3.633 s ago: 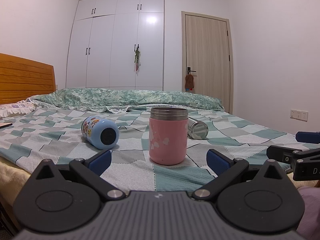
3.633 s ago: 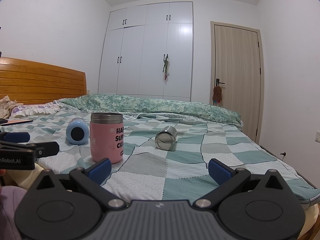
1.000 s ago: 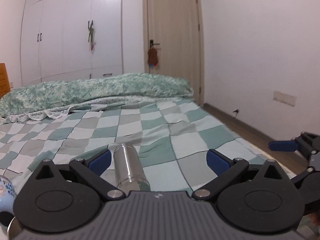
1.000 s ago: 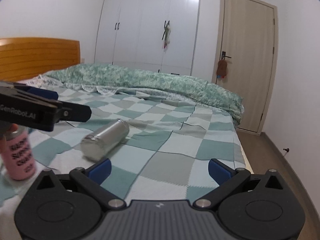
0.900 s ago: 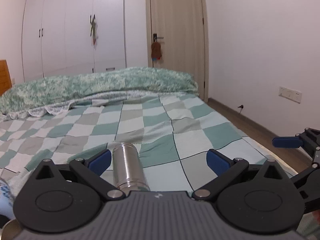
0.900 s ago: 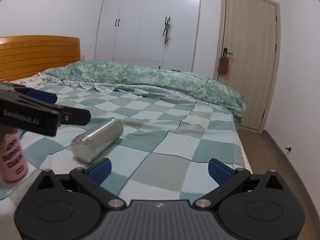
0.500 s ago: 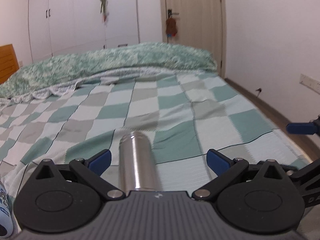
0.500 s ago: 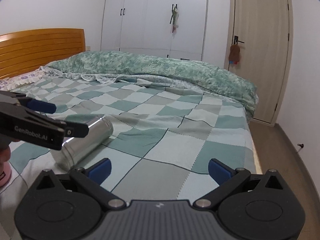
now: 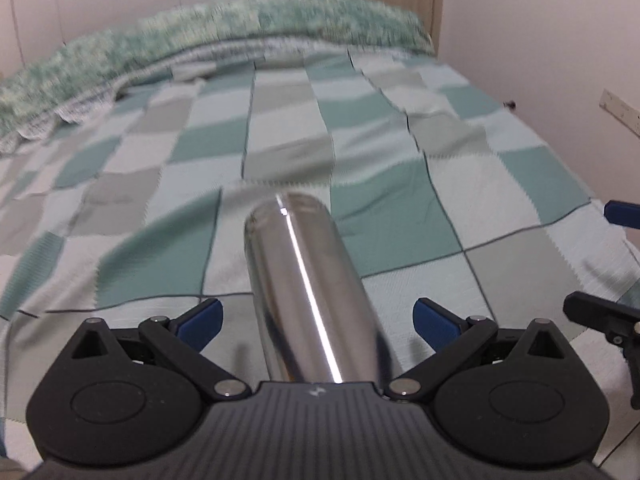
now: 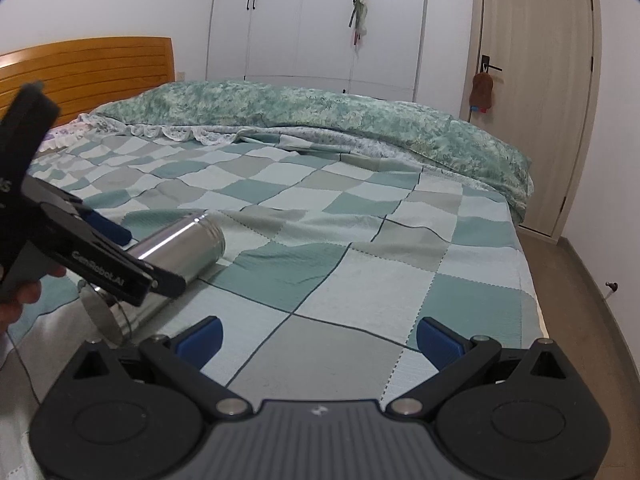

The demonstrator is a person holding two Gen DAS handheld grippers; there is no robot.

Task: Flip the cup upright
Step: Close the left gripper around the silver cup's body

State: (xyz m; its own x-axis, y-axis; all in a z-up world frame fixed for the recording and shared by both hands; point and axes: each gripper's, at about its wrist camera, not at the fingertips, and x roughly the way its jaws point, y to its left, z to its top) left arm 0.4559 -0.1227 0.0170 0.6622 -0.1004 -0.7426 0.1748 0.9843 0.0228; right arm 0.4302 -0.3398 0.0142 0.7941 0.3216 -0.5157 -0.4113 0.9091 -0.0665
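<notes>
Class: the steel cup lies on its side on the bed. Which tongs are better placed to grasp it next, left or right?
Left. The left tongs are open around the steel cup; the open right tongs face bare blanket.

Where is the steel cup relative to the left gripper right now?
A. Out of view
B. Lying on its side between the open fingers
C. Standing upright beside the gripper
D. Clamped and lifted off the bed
B: the steel cup lies on its side on the checked bedspread, between the left gripper's open, untouching fingers.
</notes>
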